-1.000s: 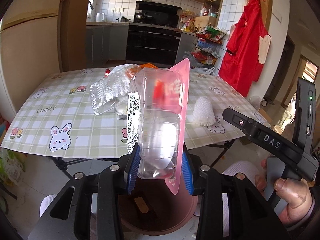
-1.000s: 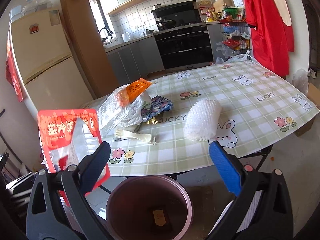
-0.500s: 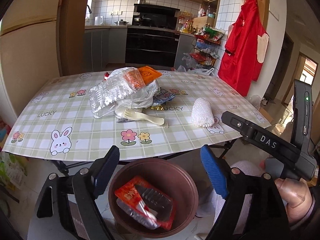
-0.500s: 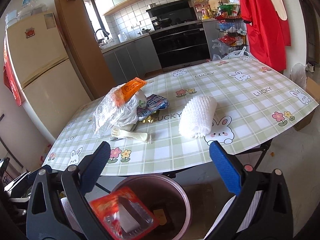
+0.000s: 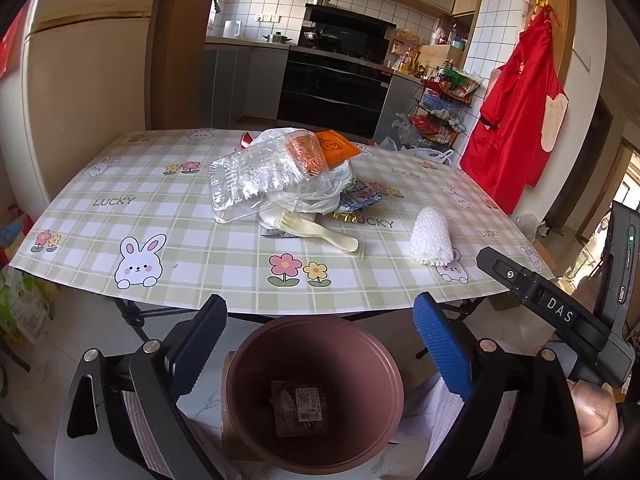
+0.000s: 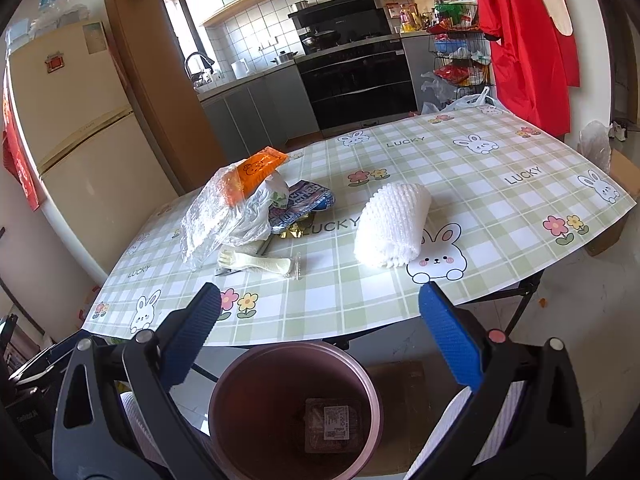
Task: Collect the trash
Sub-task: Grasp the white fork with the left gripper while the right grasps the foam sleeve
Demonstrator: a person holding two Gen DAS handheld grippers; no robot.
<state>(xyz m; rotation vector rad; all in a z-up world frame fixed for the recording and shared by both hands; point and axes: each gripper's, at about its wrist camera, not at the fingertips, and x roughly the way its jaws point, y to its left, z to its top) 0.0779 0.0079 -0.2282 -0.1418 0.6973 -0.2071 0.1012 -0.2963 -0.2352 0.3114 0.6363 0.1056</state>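
both grippers (image 5: 316, 344) (image 6: 320, 332) hover over bin (image 5: 240, 372), fingers spread.

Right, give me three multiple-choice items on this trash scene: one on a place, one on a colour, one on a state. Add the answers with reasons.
1. Where does the bin stand?
A. on the table
B. on the floor at the table's near edge
C. beside the fridge

2. What colour is the foam sleeve on the table?
A. white
B. orange
C. blue

3. How is the left gripper?
A. shut on a package
B. shut on the plastic spoon
C. open, holding nothing

Answers:
1 B: the bin's rim shows below the tablecloth edge, between the gripper fingers, in both views.
2 A: the ribbed roll by the rabbit print is white.
3 C: its blue pads stand wide apart with only the bin showing between them; the right gripper is open too.
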